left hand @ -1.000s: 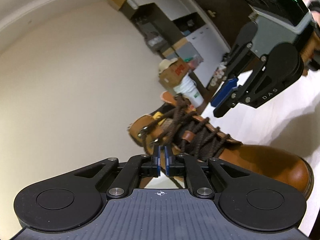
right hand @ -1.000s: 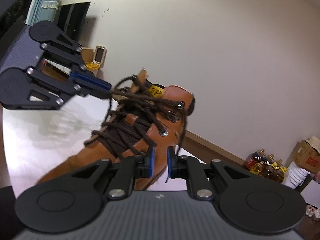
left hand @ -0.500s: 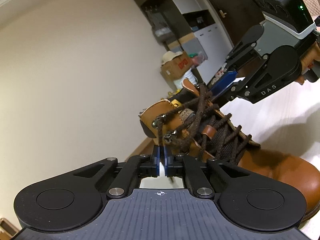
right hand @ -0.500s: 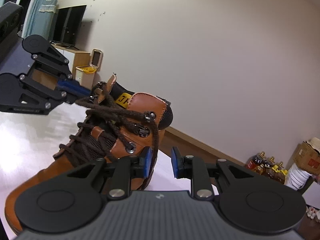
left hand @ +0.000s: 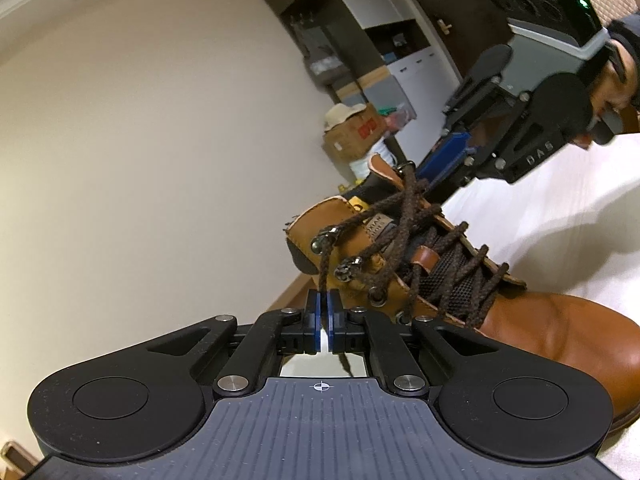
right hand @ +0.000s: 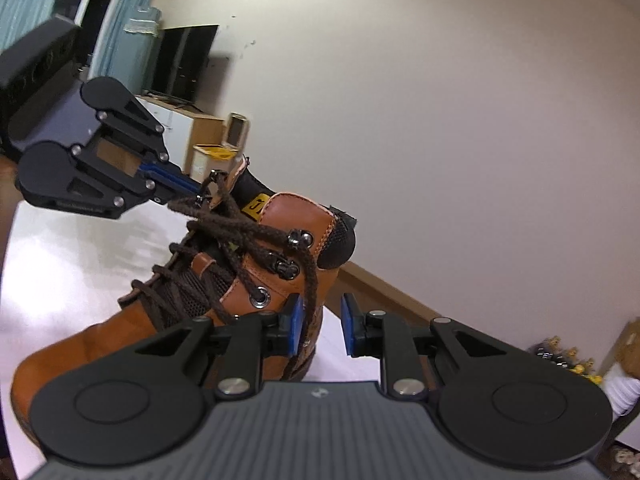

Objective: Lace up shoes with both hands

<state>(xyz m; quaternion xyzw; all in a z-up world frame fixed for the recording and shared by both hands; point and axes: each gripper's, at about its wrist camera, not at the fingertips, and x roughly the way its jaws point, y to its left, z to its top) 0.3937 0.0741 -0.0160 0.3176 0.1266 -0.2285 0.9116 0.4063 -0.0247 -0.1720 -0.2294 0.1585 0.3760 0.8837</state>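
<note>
Brown leather makes up the boot [left hand: 532,332], which lies on the white bench [left hand: 552,216] at the right of the left wrist frame, its toe toward the lower right and its collar near the centre. In the right wrist frame the boot [right hand: 92,356] fills the lower left. A dark brown lace [left hand: 404,216] crisscrosses the metal hooks up the shaft. The left tongs [left hand: 322,316], at lower centre of their own frame, are pinched nearly together on a strand of lace running down from the top hook. The right tongs [right hand: 320,326] stand apart, and a lace strand [right hand: 310,276] hangs just beside the left blue pad [right hand: 295,322], not gripped. A cardboard box [left hand: 352,132] sits by the far cabinets.
</note>
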